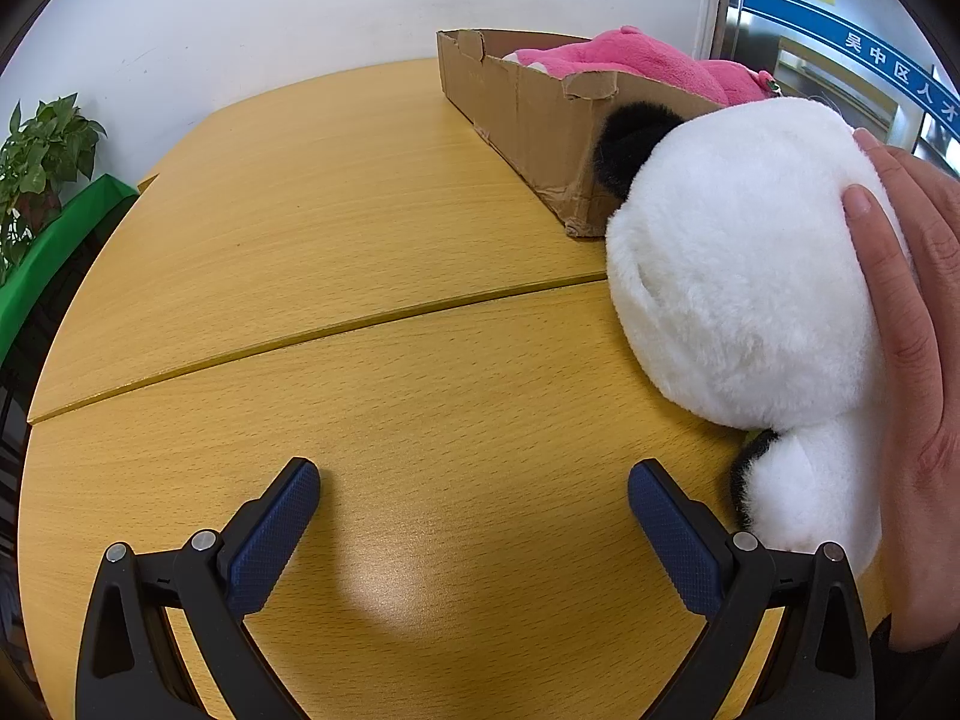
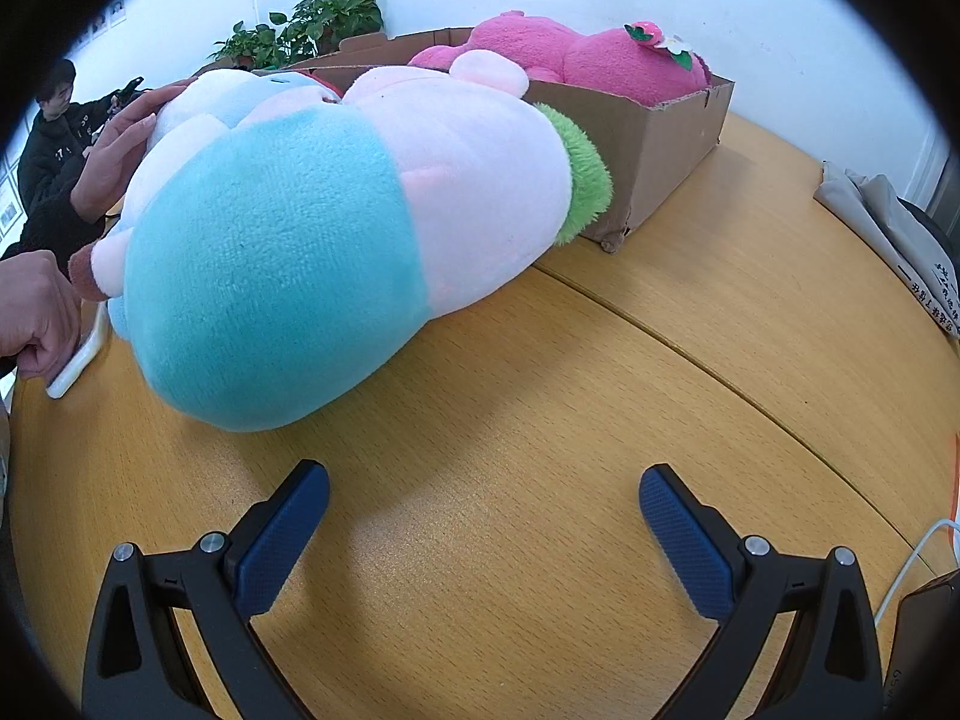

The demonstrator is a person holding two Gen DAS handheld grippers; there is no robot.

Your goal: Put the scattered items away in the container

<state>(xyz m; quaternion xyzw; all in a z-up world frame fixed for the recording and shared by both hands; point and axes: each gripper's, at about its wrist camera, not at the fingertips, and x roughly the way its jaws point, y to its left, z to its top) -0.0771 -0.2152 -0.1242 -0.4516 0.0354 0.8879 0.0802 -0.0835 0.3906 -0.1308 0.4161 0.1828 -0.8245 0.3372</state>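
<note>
A brown cardboard box [image 1: 528,120] [image 2: 660,138] stands on the wooden table and holds a pink plush toy [image 1: 648,63] [image 2: 576,57]. In the left wrist view a white plush with black parts [image 1: 744,300] lies right of my left gripper [image 1: 474,489], with a person's hand [image 1: 912,324] resting on it. My left gripper is open over bare table. In the right wrist view a large blue and pale pink plush [image 2: 312,240] with a green ruff lies on the table against the box. My right gripper [image 2: 483,495] stands open just in front of it, holding nothing.
A hand [image 2: 117,150] touches the far plush and another hand [image 2: 36,312] holds a white phone [image 2: 78,360] at the left table edge. Potted plants [image 1: 42,150] [image 2: 306,30] stand by the wall. A white cable [image 2: 912,558] and grey cloth [image 2: 888,222] lie at the right.
</note>
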